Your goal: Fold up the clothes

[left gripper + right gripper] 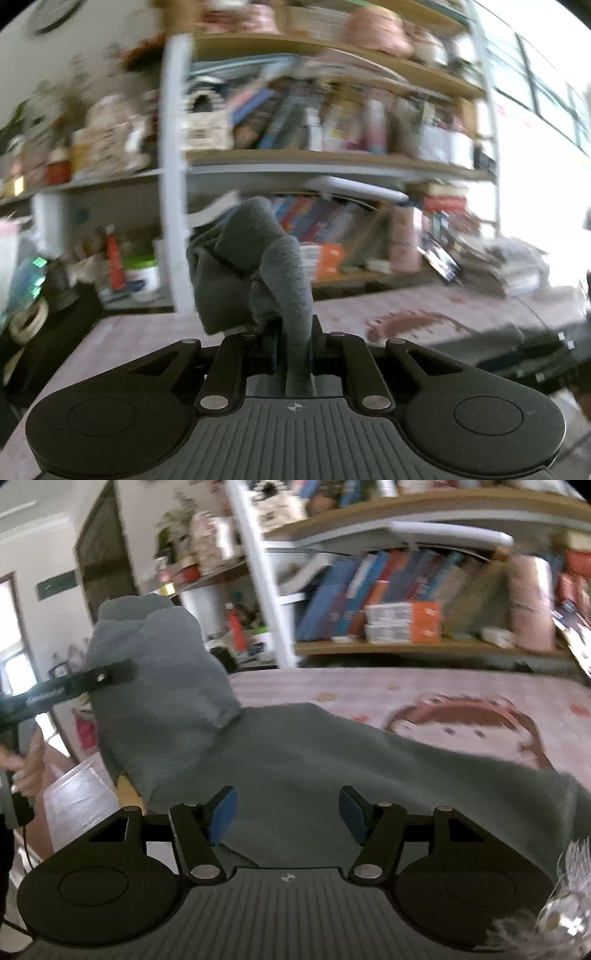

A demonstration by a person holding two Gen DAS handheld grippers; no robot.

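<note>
Only the right wrist view is showing the grey garment [295,760] trailing across the pink table cover [443,694]. The left gripper [291,332] is pinching the garment's bunched end above that cover; the right gripper [288,812] is gaping empty over the garment.

The garment [295,760] is plain dark grey. The counter [369,690] wears a pale pink cover printed with a brown-haired cartoon face and small red specks. The right hand-held gripper [288,814] is black with blue pads [221,818].
</note>
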